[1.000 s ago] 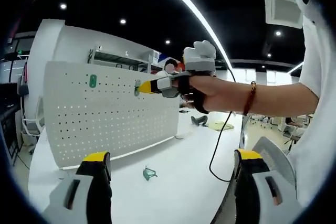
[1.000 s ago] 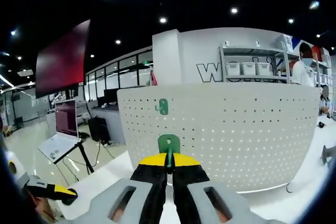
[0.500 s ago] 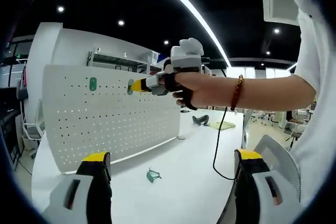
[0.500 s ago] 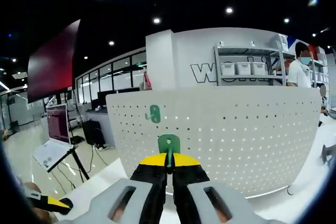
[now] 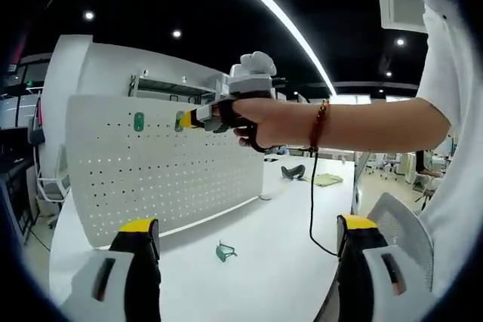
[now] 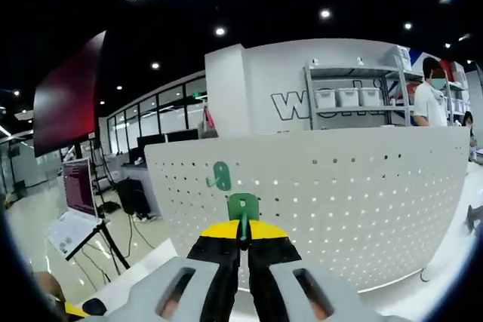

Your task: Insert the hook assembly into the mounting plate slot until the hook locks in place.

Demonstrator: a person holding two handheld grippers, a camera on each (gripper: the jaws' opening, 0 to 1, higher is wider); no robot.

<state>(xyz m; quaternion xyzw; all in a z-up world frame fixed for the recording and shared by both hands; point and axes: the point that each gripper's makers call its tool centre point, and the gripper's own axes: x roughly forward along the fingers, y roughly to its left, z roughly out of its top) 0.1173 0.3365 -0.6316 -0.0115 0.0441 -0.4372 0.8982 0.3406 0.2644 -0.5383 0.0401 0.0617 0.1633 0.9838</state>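
**Green hook held up to the white pegboard**

White perforated board (image 5: 162, 167) stands upright along the far edge of a white table (image 5: 256, 277), its left end near the table's left edge and its right end stopping short of the far corner. In the left gripper view, one green hook (image 5: 139, 121) already hangs near the board's upper left. Just right of it, the right gripper (image 5: 187, 119) meets the board, held by a hand (image 5: 253, 118) reaching in from the right. A spare green hook (image 5: 224, 251) lies on the bare tabletop in front of the board. The left gripper (image 5: 245, 250) hangs low over the table, jaws wide apart and holding nothing.

In the right gripper view, the hung hook (image 6: 220, 176) sits up and left of the held hook (image 6: 243, 209), which the right gripper (image 6: 243, 237) pinches between closed jaws, upright against the board (image 6: 347, 209). Shelving with white bins (image 6: 351, 96) stands behind, under a dark ceiling with spot lights.
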